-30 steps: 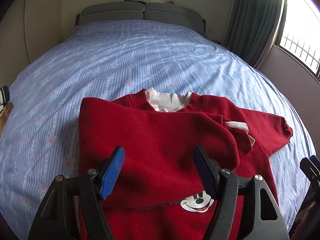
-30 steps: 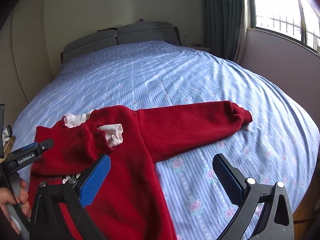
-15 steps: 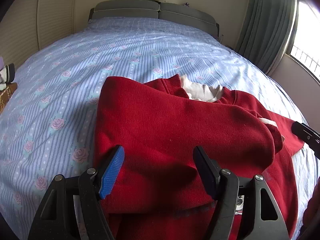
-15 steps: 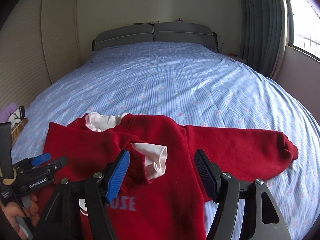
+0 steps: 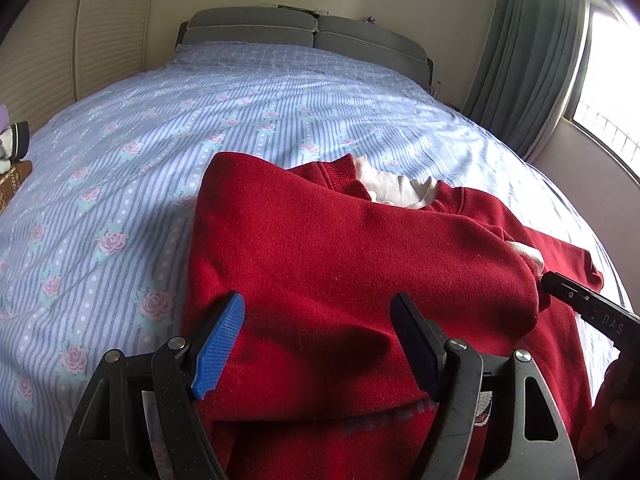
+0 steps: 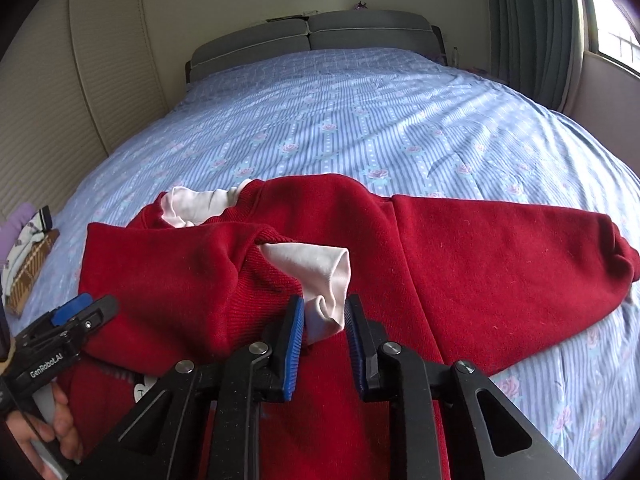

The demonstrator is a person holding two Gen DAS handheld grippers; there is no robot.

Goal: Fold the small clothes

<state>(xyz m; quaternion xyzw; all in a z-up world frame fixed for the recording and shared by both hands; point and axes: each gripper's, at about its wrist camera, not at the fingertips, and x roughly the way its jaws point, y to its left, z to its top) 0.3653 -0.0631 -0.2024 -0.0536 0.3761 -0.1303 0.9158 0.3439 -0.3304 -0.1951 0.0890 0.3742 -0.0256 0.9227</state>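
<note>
A small red sweatshirt (image 5: 340, 248) with a white inner shirt lies on the bed; it also shows in the right wrist view (image 6: 460, 264). Its left sleeve is folded across the chest; the right sleeve (image 6: 520, 252) lies stretched out to the right. My left gripper (image 5: 320, 336) is open and empty, hovering over the folded sleeve. My right gripper (image 6: 323, 320) has closed on the white inner cuff (image 6: 324, 280) that sticks out of the folded sleeve's end. The left gripper shows at the lower left of the right wrist view (image 6: 80, 312).
The bed has a blue striped floral sheet (image 5: 200, 120) and a grey headboard (image 5: 304, 32). Some items lie at the bed's left edge (image 6: 28, 248). Curtains (image 5: 532, 60) and a window are on the right.
My right gripper moved forward to the folded sleeve's end and shut on the white cuff. My left gripper shifted slightly left and stayed open.
</note>
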